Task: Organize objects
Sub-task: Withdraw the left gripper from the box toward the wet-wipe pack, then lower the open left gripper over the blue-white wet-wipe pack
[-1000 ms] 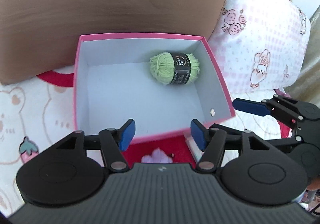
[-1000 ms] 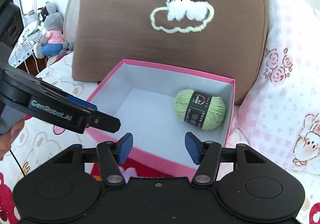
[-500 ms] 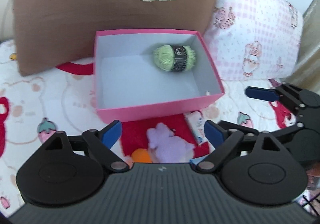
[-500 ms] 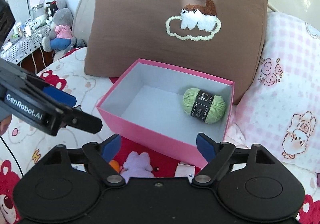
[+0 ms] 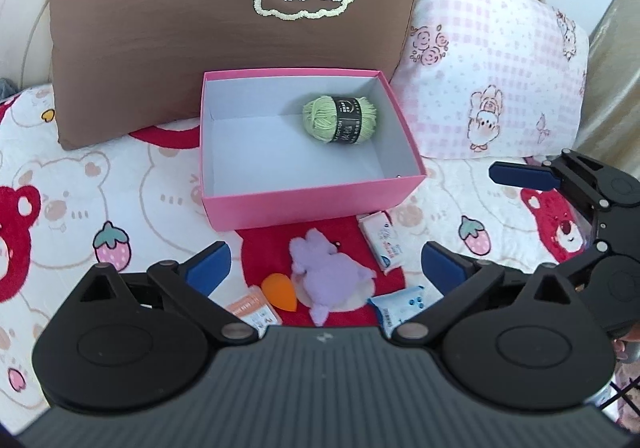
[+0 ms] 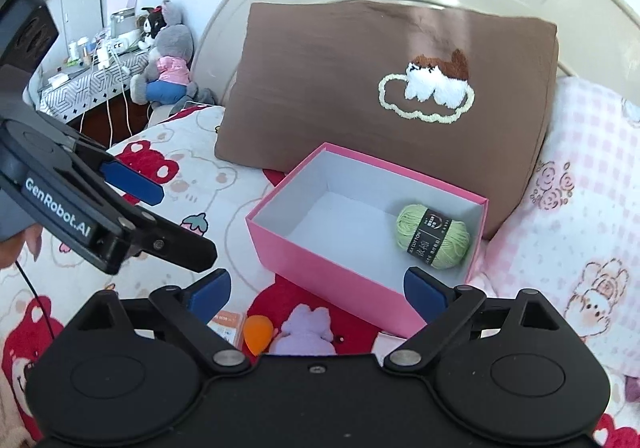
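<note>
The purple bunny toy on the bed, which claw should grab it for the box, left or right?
Probably the left claw. The purple bunny toy lies whole between its opening, empty jaws, just before the pink box. The right claw, also opening and empty, sees only the toy's top at its picture's bottom edge.

wrist views, angled down, sharing pink box (image 5: 312, 203)

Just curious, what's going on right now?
Both grippers, left and right, opening, empty. Green yarn in pink box. Toys ahead, unobstructed.
</note>
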### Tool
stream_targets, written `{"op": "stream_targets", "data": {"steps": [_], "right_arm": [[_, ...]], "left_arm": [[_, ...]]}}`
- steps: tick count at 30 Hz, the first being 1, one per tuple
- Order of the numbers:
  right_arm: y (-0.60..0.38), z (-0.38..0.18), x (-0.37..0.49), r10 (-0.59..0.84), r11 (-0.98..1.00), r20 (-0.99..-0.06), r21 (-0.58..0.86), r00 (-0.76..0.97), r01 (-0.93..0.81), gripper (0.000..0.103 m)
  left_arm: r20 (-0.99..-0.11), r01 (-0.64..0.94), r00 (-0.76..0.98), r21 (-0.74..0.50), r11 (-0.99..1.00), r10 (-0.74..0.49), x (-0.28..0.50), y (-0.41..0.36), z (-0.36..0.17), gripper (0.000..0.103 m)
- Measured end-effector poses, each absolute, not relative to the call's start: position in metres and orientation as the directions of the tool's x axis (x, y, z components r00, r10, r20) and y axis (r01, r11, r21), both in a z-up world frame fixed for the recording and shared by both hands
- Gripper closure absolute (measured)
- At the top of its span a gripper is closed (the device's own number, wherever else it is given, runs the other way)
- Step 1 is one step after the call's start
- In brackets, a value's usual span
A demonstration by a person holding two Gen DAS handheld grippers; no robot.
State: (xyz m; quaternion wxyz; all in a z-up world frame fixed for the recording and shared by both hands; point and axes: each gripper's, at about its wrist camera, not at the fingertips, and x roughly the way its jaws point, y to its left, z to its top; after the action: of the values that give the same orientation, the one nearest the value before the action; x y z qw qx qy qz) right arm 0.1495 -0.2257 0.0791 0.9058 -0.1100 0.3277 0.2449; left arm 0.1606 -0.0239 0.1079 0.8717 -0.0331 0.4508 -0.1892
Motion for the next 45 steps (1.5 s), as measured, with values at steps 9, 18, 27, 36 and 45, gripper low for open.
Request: {"op": "stream_targets", "data": {"steps": [9,18,27,36,45], "right_arm": [[-0.243,0.092,0.119,0.410,0.824,-0.626,-0.057,0.663,-0.564,0.008],[-0.246,0.045,0.102,0.420,0.676,-0.732,-0.142,0.537,-0.723,0.009],[-0.254,0.017,0.098,0.433,0.632,-0.766,-0.117,0.474,-0.766,0.009],[-0.267,0.006,0.093,0.415,0.640,-0.777,-0.121,0.474,-0.759,0.008],[-0.273,-0.041,0.078,0.318,0.603,-0.842,-0.175,0.436,-0.778,0.008]], "left_arm": [[-0.745,0.282,0.536,-0.285,0.916,-0.397,0.142,-0.017,0.123,0.000],[-0.727,0.292,0.526,-0.334,0.896,-0.442,0.123,-0.023,0.110,0.000],[-0.760,0.297,0.486,-0.321,0.899,-0.432,0.112,-0.039,0.071,0.002],[-0.773,0.351,0.471,-0.278,0.894,-0.425,0.087,-0.068,0.049,0.002],[-0.807,0.292,0.321,-0.413,0.863,-0.495,0.075,-0.078,-0.012,0.004]]}}
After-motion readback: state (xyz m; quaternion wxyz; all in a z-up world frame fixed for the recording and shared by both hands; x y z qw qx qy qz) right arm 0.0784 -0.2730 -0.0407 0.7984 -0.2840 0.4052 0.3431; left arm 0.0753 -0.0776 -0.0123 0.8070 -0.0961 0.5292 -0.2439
